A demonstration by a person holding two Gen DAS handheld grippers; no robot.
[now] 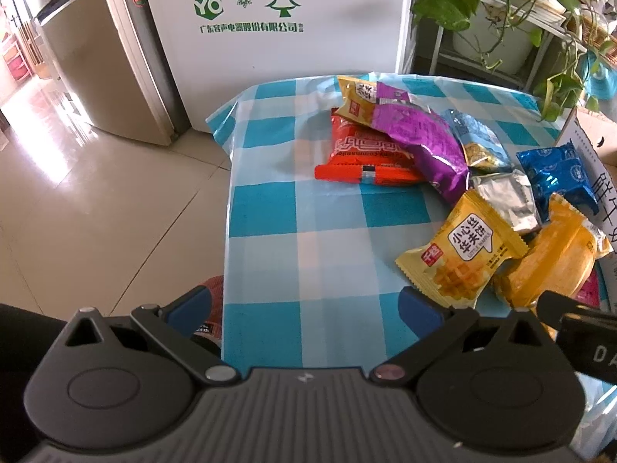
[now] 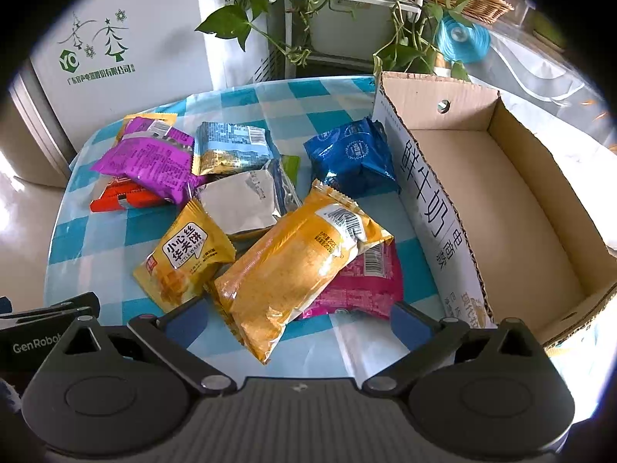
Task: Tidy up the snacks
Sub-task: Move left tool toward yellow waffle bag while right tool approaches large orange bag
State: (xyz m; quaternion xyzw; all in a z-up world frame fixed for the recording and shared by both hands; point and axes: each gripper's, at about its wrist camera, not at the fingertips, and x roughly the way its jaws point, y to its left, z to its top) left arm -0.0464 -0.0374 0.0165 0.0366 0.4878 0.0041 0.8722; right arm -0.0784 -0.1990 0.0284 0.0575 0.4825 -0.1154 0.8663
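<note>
Several snack packets lie on a blue-checked table point(image 1: 293, 208). In the right wrist view I see a long orange packet point(image 2: 293, 270) on top of a pink one point(image 2: 362, 281), a yellow waffle packet point(image 2: 185, 254), silver point(image 2: 243, 200), dark blue point(image 2: 351, 158), light blue point(image 2: 231, 146), purple point(image 2: 150, 158) and red point(image 2: 123, 196) packets. An open, empty cardboard box point(image 2: 501, 200) stands to the right. My right gripper point(image 2: 300, 320) is open just in front of the orange packet. My left gripper point(image 1: 304, 305) is open and empty above the table's near left edge, with the waffle packet point(image 1: 462, 250) to its right.
A white fridge point(image 1: 277, 19) with green tree prints stands behind the table, a steel fridge point(image 1: 104, 65) to its left. A plant rack point(image 2: 339, 19) with trailing leaves stands behind the box. Tiled floor point(image 1: 96, 212) lies left of the table.
</note>
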